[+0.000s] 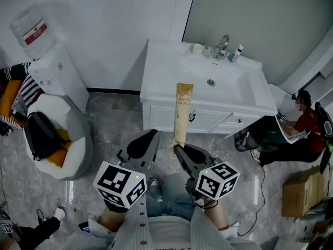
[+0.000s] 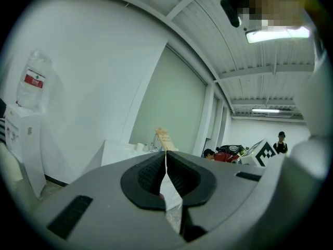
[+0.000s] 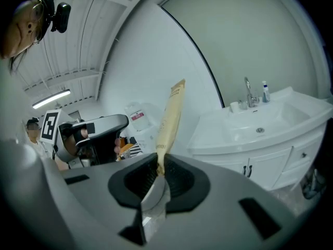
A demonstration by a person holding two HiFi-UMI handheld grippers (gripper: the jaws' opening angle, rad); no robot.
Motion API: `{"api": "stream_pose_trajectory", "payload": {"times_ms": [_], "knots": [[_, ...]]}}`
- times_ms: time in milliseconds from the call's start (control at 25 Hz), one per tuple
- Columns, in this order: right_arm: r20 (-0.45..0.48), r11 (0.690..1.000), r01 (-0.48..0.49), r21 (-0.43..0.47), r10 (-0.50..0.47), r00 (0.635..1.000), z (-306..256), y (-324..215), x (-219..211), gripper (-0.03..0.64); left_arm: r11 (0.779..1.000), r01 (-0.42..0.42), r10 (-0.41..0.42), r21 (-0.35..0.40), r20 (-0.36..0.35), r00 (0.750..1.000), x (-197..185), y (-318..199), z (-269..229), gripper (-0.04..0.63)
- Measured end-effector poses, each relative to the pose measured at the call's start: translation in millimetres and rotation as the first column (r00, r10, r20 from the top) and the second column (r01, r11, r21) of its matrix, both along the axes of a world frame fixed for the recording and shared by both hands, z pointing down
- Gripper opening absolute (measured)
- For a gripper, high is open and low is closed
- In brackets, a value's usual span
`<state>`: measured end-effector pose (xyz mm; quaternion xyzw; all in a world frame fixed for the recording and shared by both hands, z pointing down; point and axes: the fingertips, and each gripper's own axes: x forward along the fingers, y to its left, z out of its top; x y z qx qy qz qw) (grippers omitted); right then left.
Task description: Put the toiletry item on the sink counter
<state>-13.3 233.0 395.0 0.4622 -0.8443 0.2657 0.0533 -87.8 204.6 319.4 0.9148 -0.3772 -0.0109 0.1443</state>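
Toiletry tube (image 1: 183,113): right gripper (image 1: 178,149) is clamping its near end, the long axis pointing up and ahead at the sink counter (image 1: 161,72) lying well beyond its tip, while left gripper (image 1: 150,137) is hovering just beside, jaws together, empty.

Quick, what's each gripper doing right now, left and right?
Left gripper: closed, nothing between its jaws.
Right gripper: closed on the lower end of the long tan flat tube.
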Motion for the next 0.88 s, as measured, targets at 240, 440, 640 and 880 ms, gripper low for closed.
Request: {"api": "stream_pose_trajectory", "payload": {"times_ms": [240,440,640,880], "knots": [[-0.001,1.0,0.006,-0.01,-0.006,1.0,8.3,-18.8,0.8,0.049,1.0,0.017,-0.017,0.006,0.003,1.0,-1.8,-18.9,4.9,0.021],[0.008,1.0,0.021,-0.023,-0.021,1.0,13.3,-41.8,4.2,0.049,0.999,0.04,-0.04,-0.013,0.016,0.999,-1.8,-40.0,12.4,0.021],[0.017,0.999,0.026,-0.035,-0.025,1.0,17.4,-82.8,8.4,0.049,0.999,0.05,-0.049,-0.017,0.019,0.999,-0.1,-77.6,14.4,0.021],[0.014,0.998,0.048,-0.051,-0.048,0.999,20.9,-144.3,32.2,0.049,0.996,0.077,-0.077,-0.033,0.025,0.997,21.8,-135.8,19.4,0.021]]}}
